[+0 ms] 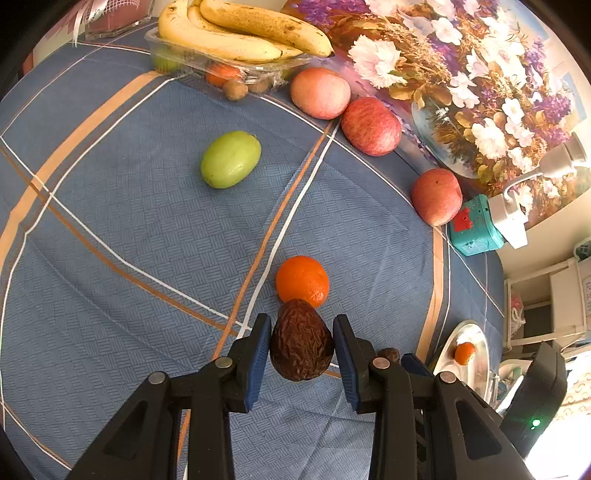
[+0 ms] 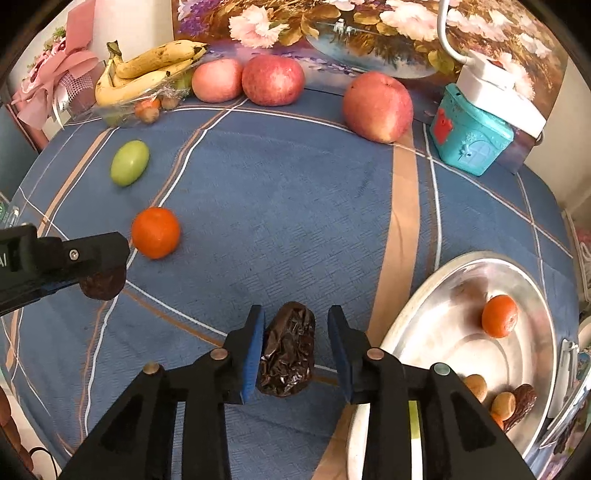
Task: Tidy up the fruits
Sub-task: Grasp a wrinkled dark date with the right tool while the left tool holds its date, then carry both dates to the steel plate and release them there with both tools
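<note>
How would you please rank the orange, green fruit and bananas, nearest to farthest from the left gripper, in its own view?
1. Orange: just beyond the left gripper.
2. Green fruit: mid-table, to the left.
3. Bananas: on the far tray.

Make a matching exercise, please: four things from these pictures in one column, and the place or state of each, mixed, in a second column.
1. bananas
2. green fruit
3. silver tray
4. left gripper

a. holds an orange fruit
b. on a clear plastic box
c. shut on a wrinkled brown date
d. alone on the blue cloth

Pairs: 1-b, 2-d, 3-a, 4-c.
</note>
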`<state>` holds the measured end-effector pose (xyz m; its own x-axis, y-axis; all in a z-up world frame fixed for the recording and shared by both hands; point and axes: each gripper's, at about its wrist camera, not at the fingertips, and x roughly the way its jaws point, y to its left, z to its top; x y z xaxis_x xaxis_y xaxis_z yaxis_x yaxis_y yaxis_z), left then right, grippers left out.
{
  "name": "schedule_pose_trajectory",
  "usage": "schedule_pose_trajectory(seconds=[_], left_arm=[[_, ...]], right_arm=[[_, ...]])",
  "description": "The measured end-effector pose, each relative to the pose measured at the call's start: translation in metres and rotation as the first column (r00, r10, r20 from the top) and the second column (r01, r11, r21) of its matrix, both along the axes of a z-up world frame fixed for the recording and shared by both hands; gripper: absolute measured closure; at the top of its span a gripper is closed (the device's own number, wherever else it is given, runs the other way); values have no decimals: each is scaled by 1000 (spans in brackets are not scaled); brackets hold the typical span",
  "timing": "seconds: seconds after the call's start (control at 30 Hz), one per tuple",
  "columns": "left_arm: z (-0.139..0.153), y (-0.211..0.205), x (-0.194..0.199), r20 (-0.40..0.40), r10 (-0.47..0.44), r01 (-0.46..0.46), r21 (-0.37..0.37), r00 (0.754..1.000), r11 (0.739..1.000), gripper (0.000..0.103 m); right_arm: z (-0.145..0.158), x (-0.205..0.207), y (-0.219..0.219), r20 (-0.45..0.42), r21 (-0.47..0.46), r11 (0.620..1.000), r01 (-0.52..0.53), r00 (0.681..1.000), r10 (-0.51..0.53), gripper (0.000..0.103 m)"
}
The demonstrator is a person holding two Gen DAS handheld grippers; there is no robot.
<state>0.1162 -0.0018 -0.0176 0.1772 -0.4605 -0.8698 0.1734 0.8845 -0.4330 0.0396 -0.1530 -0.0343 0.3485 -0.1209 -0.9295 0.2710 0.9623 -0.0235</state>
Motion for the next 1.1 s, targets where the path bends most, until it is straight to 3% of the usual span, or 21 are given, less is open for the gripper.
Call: schedule_pose_trajectory(seconds=[0.5,0.8,1.1], left_arm=[[-2,1,1,-2,0,0,-6,1000,1000,66],[-6,0,4,-17,-12,12,14,1000,1000,66],[-9,-5,4,-13,-33,33,52,999,998,66]], right_arm=[[-8,-3,15,-13,12,999,-37,999,37,69],[18,-18,11,66,81,996,22,997,-27,69],[28,-28,9,87,131,985,110,989,-122,69]])
